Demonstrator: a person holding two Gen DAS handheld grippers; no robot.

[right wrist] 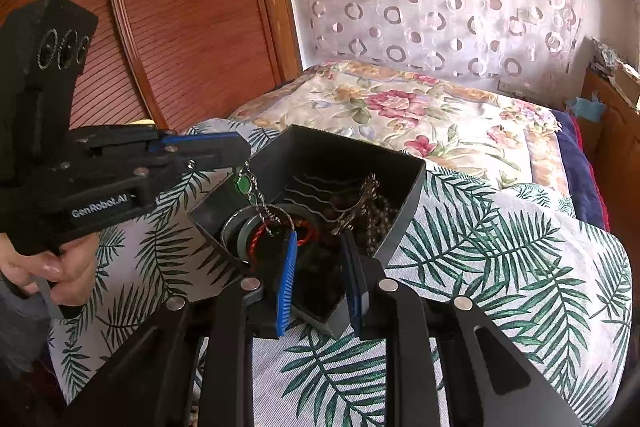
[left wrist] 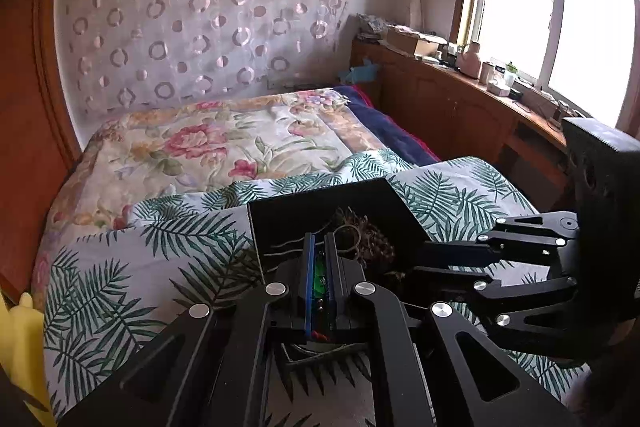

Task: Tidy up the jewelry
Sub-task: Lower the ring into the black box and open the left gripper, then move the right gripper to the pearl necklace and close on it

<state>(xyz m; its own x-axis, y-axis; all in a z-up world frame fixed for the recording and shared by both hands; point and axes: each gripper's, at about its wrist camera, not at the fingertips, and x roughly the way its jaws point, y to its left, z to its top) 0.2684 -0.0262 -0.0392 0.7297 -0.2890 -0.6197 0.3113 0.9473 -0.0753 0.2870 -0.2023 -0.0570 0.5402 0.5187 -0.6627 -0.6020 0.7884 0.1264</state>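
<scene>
A black open box (right wrist: pixel 404 203) sits on a palm-leaf cloth on the bed and holds tangled dark bead strings, chains and a grey bangle (right wrist: pixel 236 227). My left gripper (left wrist: pixel 319 267) is shut on a silver chain with a green stone (right wrist: pixel 243 183), which hangs over the box's left side; the stone shows between the pads in the left wrist view (left wrist: pixel 319 277). My right gripper (right wrist: pixel 320 259) is open, its fingers astride the box's near corner. It also shows from the side in the left wrist view (left wrist: pixel 432 259).
The box (left wrist: pixel 320 211) rests on the leaf-print cloth (right wrist: pixel 500 267) over a floral quilt (left wrist: pixel 224 143). A wooden cabinet (right wrist: pixel 180 19) stands at left. A wooden sill with small bottles and boxes (left wrist: pixel 480 71) runs under the window at right.
</scene>
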